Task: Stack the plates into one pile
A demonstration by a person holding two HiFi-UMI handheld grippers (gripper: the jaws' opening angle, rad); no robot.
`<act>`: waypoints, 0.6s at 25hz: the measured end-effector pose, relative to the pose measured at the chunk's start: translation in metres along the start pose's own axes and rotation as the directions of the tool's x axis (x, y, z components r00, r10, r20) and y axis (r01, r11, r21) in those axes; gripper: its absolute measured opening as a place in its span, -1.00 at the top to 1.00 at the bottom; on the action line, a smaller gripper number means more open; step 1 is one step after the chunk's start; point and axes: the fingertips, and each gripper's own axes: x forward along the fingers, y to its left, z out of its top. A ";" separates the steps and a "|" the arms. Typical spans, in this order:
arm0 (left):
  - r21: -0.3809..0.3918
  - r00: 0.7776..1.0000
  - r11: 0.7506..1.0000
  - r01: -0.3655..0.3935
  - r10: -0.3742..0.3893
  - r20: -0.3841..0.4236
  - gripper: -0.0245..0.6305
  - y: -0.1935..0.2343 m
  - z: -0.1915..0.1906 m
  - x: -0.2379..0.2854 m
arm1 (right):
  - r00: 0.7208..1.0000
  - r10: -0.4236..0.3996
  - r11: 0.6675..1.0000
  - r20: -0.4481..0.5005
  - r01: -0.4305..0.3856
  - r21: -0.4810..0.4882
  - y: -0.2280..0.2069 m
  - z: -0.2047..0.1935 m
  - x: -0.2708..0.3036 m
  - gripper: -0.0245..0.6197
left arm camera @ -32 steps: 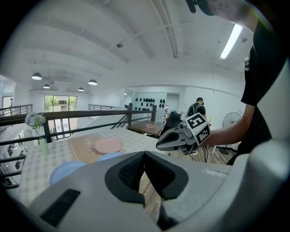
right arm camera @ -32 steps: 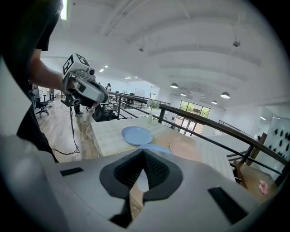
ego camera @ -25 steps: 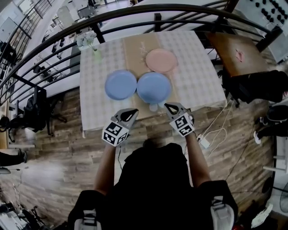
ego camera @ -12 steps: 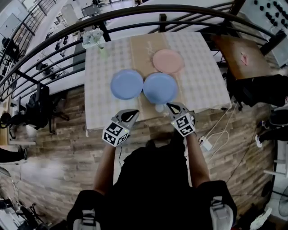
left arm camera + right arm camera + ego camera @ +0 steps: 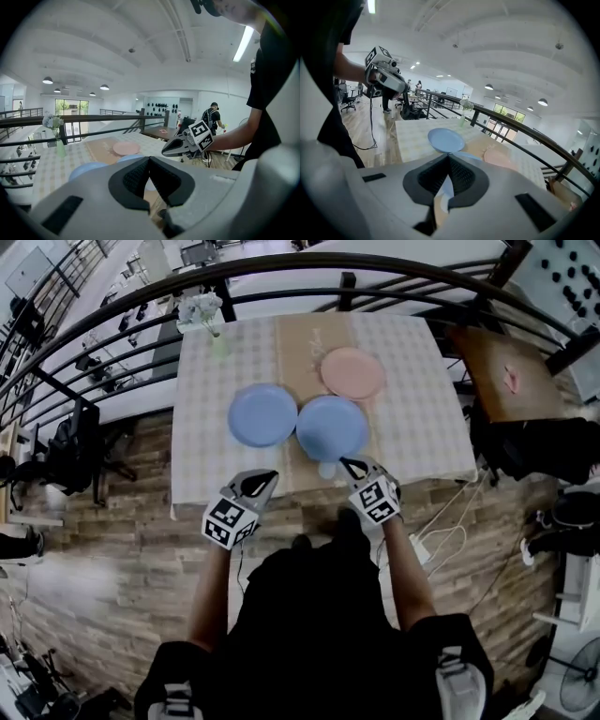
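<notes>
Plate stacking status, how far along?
Done: nothing. The left blue plate, right blue plate and pink plate each lie singly on the table. In hand: nothing; the left gripper and right gripper are shut and empty near the table's front edge. Left: the whole pile.

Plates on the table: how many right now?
3. A blue plate left of centre, a second blue plate beside it on the right, a pink plate farther back. None stacked, none looks hidden.

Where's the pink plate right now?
In the head view, the pink plate lies on the table, right of its middle and toward the far edge, just beyond the right blue plate.
</notes>
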 end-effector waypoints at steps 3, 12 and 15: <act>-0.016 0.999 0.999 -0.040 0.040 0.011 0.92 0.006 0.003 -0.001 | 1.000 0.027 0.999 -0.010 -0.028 -0.040 -0.005 -0.001 0.005 0.93; -0.064 0.991 0.989 -0.131 0.133 0.026 0.92 0.005 0.010 0.023 | 0.991 0.115 0.979 -0.074 -0.126 -0.160 -0.018 -0.033 0.021 0.92; -0.085 0.986 0.984 -0.159 0.163 0.034 0.93 -0.002 0.012 0.029 | 0.983 0.148 0.966 -0.105 -0.166 -0.199 -0.018 -0.046 0.023 0.92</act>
